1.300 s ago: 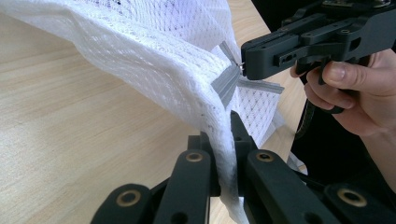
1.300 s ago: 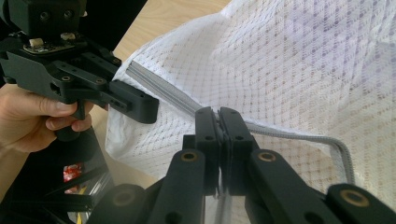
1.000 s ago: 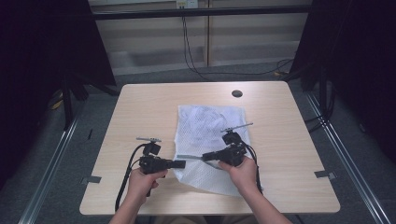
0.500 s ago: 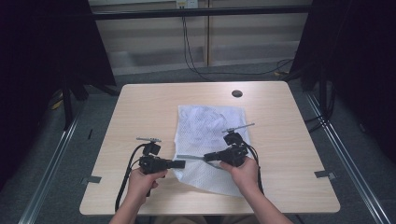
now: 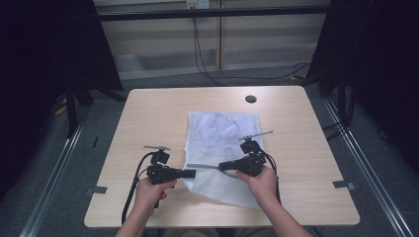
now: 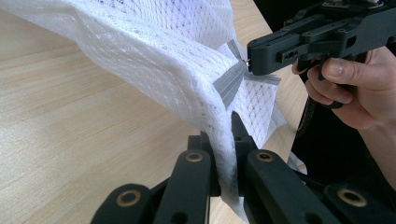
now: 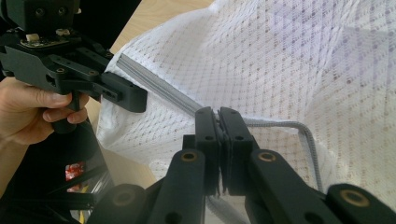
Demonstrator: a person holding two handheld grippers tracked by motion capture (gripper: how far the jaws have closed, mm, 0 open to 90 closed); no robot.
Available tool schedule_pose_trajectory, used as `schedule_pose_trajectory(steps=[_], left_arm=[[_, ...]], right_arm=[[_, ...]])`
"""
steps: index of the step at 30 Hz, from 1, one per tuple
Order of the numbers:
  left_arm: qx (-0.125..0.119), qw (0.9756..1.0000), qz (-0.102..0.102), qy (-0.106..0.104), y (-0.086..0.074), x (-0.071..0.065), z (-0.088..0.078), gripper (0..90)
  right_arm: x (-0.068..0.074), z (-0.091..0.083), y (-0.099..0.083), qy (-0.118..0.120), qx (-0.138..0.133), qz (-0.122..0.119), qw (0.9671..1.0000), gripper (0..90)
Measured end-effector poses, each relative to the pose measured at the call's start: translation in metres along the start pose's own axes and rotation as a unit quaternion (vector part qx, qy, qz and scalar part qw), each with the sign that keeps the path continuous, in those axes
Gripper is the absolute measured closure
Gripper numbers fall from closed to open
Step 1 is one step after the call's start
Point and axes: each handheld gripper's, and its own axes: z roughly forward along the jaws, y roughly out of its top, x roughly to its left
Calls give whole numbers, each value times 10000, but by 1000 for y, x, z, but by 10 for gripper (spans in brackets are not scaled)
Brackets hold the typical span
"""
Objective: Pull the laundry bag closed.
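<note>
A white mesh laundry bag (image 5: 220, 131) lies flat on the light wooden table (image 5: 148, 113), its near end lifted between the two grippers. My left gripper (image 5: 191, 173) is shut on the bag's mesh edge (image 6: 219, 116), and its own view shows the cloth pinched between the black jaws (image 6: 223, 140). My right gripper (image 5: 222, 166) faces it from the right, shut on the grey zipper strip (image 7: 159, 88) at the bag's mouth (image 7: 218, 114). In the left gripper view the right gripper (image 6: 299, 44) grips the zipper's end (image 6: 233, 79).
A dark round hole (image 5: 250, 98) sits near the table's far edge. Cables (image 5: 202, 54) hang behind the table over the grey floor. Metal rails (image 5: 360, 153) run along both sides of the table.
</note>
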Motion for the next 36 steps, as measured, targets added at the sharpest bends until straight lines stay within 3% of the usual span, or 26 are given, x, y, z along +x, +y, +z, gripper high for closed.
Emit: schedule_pose_trajectory(steps=[36], left_arm=[[8,10000,17,4,0,-1,-1,898]], right_arm=[[-6,-7,-1,-75,-8,12,10000,871]])
